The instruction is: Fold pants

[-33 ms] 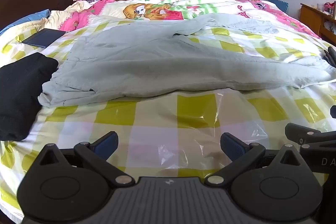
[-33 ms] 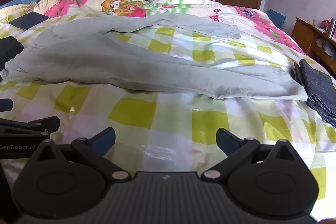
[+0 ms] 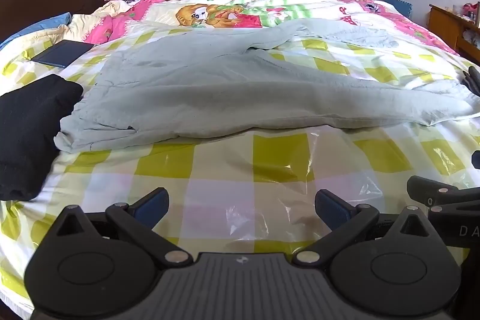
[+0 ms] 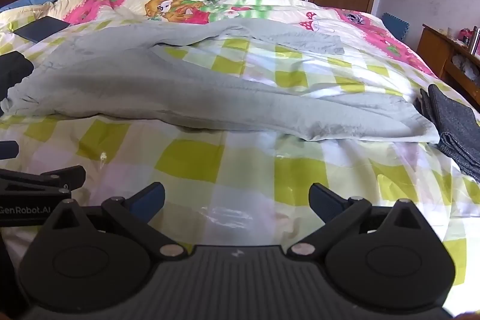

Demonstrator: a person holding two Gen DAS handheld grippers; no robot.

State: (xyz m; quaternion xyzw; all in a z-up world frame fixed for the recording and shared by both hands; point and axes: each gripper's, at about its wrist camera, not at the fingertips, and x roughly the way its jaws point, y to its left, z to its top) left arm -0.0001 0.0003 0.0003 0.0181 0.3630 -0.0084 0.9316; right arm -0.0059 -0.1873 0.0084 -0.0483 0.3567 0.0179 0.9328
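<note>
Ahead of the left gripper [image 3: 241, 207], whose jaws stand wide apart with nothing between them, the pale green pants [image 3: 228, 92] lie spread across the checked bedcover [image 3: 216, 170], long axis running left to right, waistband end at the left beside a black garment [image 3: 30, 134].

From the right wrist view, the right gripper [image 4: 237, 198] is likewise fully spread and empty; the near leg's cuff [image 4: 390, 128] lies ahead to its right, just beside folded dark jeans [image 4: 456, 128]. By my judgement each gripper is nearer its own end.
</note>
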